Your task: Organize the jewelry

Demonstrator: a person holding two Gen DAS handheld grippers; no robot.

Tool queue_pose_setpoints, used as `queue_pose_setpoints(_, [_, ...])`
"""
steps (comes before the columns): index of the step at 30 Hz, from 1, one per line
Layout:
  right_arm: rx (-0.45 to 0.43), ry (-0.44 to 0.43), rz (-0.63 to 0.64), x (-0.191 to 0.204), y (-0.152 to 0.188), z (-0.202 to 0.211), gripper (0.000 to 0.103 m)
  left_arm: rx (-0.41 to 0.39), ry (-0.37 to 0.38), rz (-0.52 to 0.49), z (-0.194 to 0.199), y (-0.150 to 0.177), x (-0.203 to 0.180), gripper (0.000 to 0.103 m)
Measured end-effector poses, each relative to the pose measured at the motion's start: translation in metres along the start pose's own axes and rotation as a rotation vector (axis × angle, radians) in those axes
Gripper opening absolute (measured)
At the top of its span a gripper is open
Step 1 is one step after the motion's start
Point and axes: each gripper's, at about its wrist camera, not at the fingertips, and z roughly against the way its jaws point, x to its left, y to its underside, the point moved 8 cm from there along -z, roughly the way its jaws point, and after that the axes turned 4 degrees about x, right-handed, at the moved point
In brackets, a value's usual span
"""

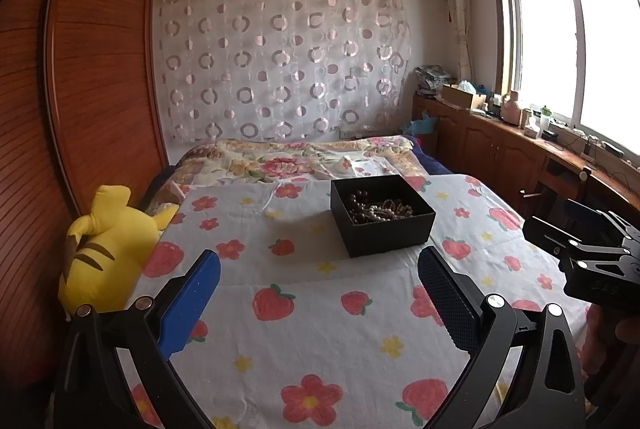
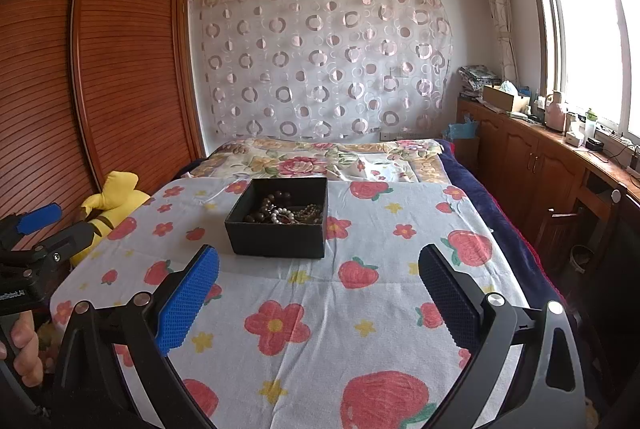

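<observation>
A black open box (image 1: 382, 215) (image 2: 280, 217) sits on the bed's strawberry-and-flower sheet (image 1: 304, 293) (image 2: 320, 309). Inside lies a tangle of jewelry (image 1: 378, 209) (image 2: 286, 213): dark wooden beads, white pearls and a brownish chain. My left gripper (image 1: 319, 269) hovers open above the sheet, short of the box, which lies ahead and slightly right. My right gripper (image 2: 319, 267) is open too, with the box ahead and slightly left. Nothing is between either pair of fingers. The right gripper's body (image 1: 592, 253) shows at the left wrist view's right edge, the left gripper's body (image 2: 32, 249) at the right wrist view's left edge.
A yellow plush toy (image 1: 104, 253) (image 2: 108, 205) lies at the bed's left edge beside a wooden wardrobe (image 1: 92, 69). A floral quilt (image 1: 296, 161) is folded beyond the box. A cluttered wooden cabinet (image 2: 540, 153) runs under the window on the right. A hand (image 2: 24, 353) grips the left handle.
</observation>
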Motion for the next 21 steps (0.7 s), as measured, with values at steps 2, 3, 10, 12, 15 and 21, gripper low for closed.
queue_pose_setpoints(2, [0.000,0.000,0.001,-0.0001,0.0003,-0.0001,0.101,-0.001,-0.001,0.000,0.0000,-0.0011,0.0000,0.096])
queue_pose_setpoints(3, [0.000,0.001,0.001,-0.0004,0.0005,-0.0001,0.101,-0.002,-0.001,0.000,0.0000,-0.0015,0.0000,0.096])
queue_pose_setpoints(10, [0.001,-0.001,0.001,0.0002,0.0002,0.0000,0.101,-0.008,-0.003,0.001,0.0025,-0.0072,-0.0010,0.096])
queue_pose_setpoints(12, [0.000,0.000,0.001,-0.0001,0.0006,-0.0001,0.101,-0.009,-0.002,0.000,0.0024,-0.0068,-0.0007,0.096])
queue_pose_setpoints(15, [0.000,0.000,0.001,0.0003,0.0003,-0.0001,0.101,-0.006,-0.003,-0.001,0.0022,-0.0049,-0.0006,0.096])
queue_pose_setpoints(21, [0.001,0.000,0.003,0.0002,0.0013,-0.0005,0.101,-0.008,-0.002,0.000,0.0022,-0.0031,-0.0006,0.096])
